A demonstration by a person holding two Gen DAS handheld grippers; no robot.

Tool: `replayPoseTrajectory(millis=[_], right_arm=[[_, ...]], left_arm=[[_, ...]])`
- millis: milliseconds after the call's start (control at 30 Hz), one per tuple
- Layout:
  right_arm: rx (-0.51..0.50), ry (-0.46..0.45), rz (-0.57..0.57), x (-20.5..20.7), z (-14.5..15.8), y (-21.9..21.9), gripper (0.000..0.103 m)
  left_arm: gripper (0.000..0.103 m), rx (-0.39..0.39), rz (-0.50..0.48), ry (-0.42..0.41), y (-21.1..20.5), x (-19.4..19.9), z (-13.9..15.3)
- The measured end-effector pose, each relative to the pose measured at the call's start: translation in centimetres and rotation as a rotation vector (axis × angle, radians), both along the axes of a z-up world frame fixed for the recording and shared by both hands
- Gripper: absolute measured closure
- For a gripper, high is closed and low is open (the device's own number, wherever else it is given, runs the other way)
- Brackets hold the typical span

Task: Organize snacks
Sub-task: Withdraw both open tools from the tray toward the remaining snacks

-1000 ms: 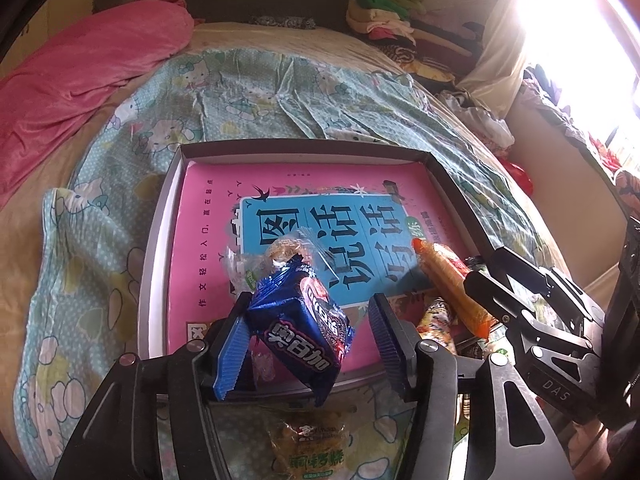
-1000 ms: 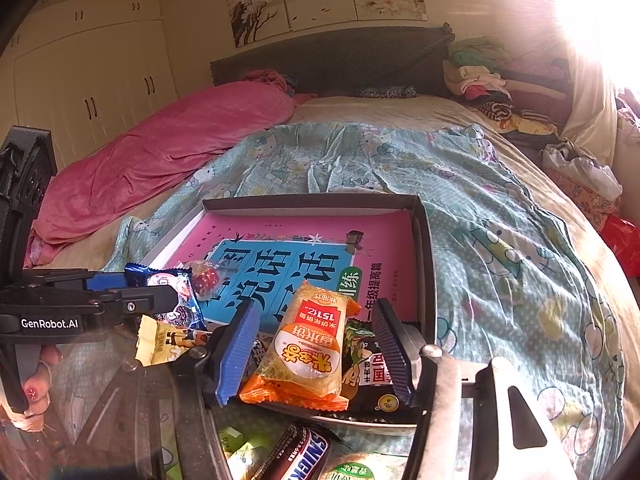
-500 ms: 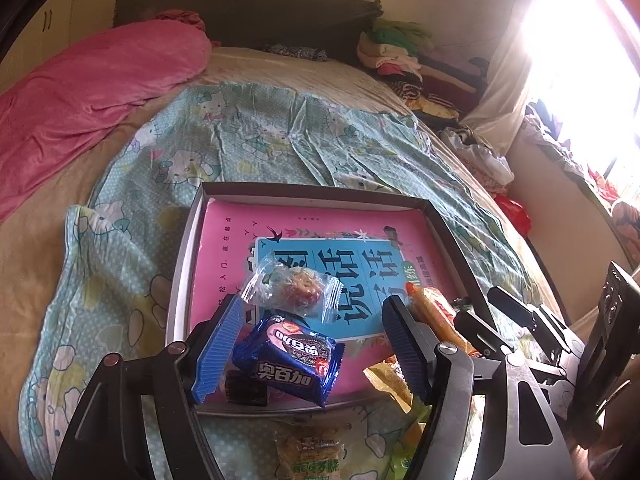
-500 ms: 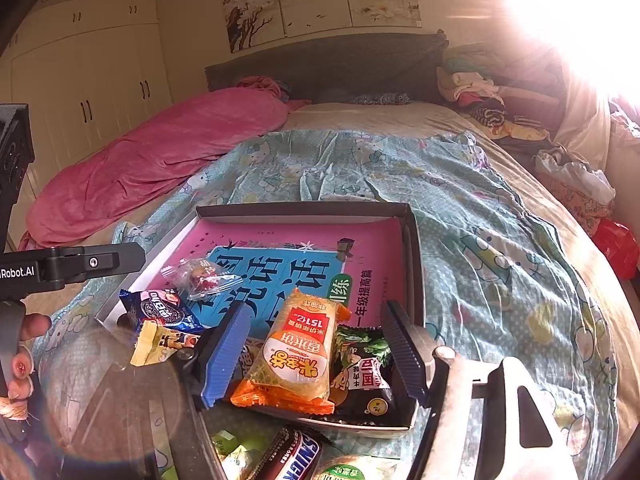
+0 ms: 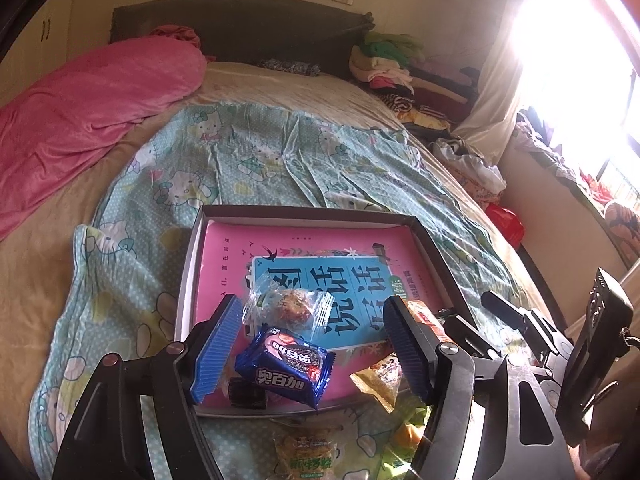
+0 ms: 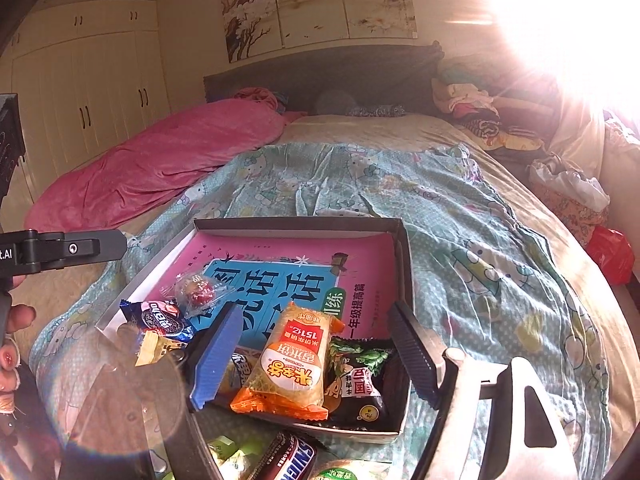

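Ahead of my jaws stretches a wide bed [image 6: 400, 136] under a teal cartoon-print sheet [image 6: 440, 216], with a rumpled pink duvet [image 6: 160, 160] far off to their left. A dark headboard [image 6: 320, 72] closes the far end, and painted panels [image 6: 320, 4] hang above it. Cream wardrobe doors [image 6: 92, 80] line the left wall. To the right, piled clothes [image 5: 400, 68] and a window [image 5: 568, 48] blazing with sunlight.

Glare whites out the window [image 6: 568, 12]. The Snickers bar [image 6: 286, 460] is cut off by the bottom edge; a dark wrapper [image 5: 247, 392] hides under the blue cookie pack [image 5: 286, 364].
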State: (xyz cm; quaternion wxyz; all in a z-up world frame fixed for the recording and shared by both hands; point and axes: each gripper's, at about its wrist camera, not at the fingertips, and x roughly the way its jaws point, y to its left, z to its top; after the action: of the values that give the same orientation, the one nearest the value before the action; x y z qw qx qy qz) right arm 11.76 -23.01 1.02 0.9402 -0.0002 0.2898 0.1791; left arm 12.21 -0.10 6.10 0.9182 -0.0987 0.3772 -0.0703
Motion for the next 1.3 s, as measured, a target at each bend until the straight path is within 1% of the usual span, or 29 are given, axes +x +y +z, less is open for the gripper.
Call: replayPoseTrajectory(millis=[133, 300, 467, 700, 833, 1300], right_arm=[[0.001, -0.006, -0.002, -0.1, 0.1, 0.0, 0.027], [0.008, -0.012, -0.002, -0.3, 0.3, -0.1, 0.025], [0.021, -0.026, -0.002, -0.4, 0.7, -0.3, 0.022], [0.034, -0.038, 0.003, -0.6, 1.1, -0.4, 0.02], [0.029, -0.047, 0.0, -0.8, 1.2, -0.3, 0.018], [0.043, -0.064, -0.006, -1.2, 1.8, -0.5, 0.017]], left_arm=[[0.028, 0.014, 0.01, -0.016, 0.1, -0.2, 0.6], [0.028, 0.016, 0.019, -0.011, 0.2, -0.3, 0.7], [0.028, 0.017, 0.007, -0.014, 0.1, -0.3, 0.7], [0.028, 0.021, -0.007, -0.027, -0.1, -0.7, 1.2], [0.028, 0.029, -0.015, -0.03, -0.4, -0.9, 1.4], [0.028, 0.04, -0.045, -0.039, -1.1, -1.7, 1.8]])
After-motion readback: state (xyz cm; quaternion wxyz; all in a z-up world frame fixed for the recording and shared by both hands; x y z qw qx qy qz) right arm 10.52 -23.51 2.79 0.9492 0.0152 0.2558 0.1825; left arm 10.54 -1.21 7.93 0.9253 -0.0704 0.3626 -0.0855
